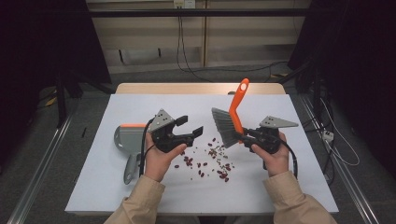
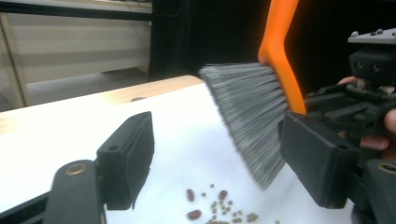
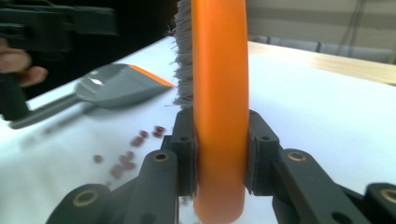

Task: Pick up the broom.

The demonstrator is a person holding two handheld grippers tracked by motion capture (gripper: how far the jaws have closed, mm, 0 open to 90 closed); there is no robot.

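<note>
High view first: I have the right gripper [image 1: 243, 135] clamped on the orange-handled brush [image 1: 231, 116], handle tilted up and away, bristles hanging toward the scattered beans [image 1: 210, 161] so I can sweep them leftward. My left gripper [image 1: 192, 127] hovers over the white table [image 1: 280, 186] with its jaws apart and nothing between them; the grey dustpan [image 1: 127, 140] lies just left of it, its orange lip facing the spill, ready to receive.

Left gripper view: my left jaws stand wide with bare table between them, and the bristles [image 2: 252, 116] hang just above the beans [image 2: 219, 207], clear of the surface.

Right gripper view: both pads press the brush handle [image 3: 219, 116] squarely, so it shouldn't twist when I drag. Beyond it the dustpan [image 3: 116, 86] lies flat on the table, the beans [image 3: 130, 154] between it and the brush.
</note>
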